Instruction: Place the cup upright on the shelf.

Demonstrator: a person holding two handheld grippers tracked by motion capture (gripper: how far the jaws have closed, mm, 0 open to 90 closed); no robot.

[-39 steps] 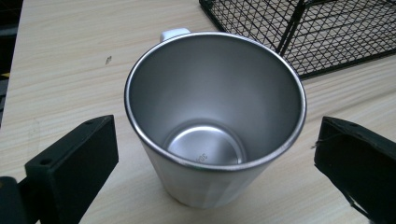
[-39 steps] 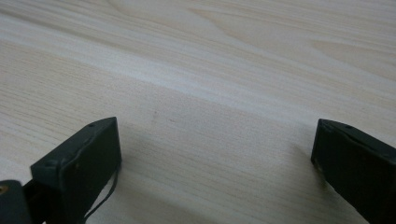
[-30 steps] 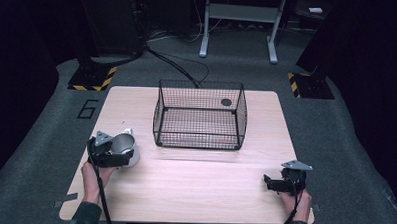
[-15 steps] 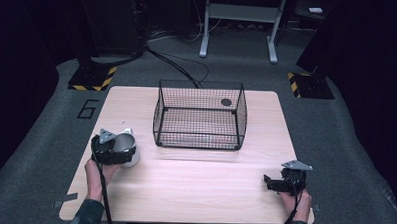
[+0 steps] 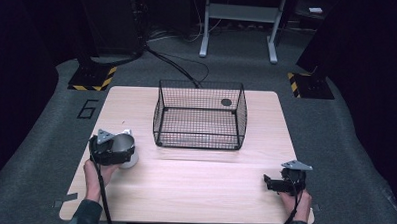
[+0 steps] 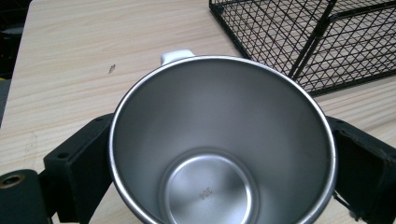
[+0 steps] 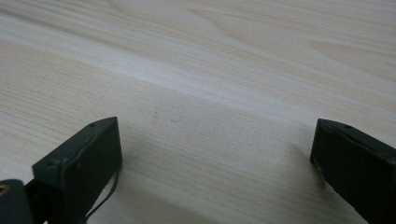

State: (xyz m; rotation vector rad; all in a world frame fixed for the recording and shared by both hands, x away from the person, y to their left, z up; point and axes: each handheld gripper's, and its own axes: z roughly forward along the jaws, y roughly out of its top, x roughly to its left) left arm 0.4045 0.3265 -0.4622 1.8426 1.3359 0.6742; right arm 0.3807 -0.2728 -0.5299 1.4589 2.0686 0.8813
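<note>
A steel-lined cup (image 5: 124, 144) with a white outside and a white handle (image 6: 176, 55) is at the table's left front. My left gripper (image 5: 116, 151) is shut on it, one black jaw on each side of the cup's wall (image 6: 219, 154). The cup's mouth faces the camera and it holds nothing. Whether it rests on the table or hangs just above it, I cannot tell. My right gripper (image 5: 270, 183) lies low at the right front, open, with bare wood between its jaws (image 7: 217, 158).
A black wire basket (image 5: 200, 128) stands at the middle back of the wooden table (image 5: 194, 182), and its near corner (image 6: 303, 37) is close ahead of the cup. A small dark round thing (image 5: 226, 102) shows at the basket's far right corner.
The left gripper has shifted slightly with the cup in its jaws. The right gripper has stayed where it was.
</note>
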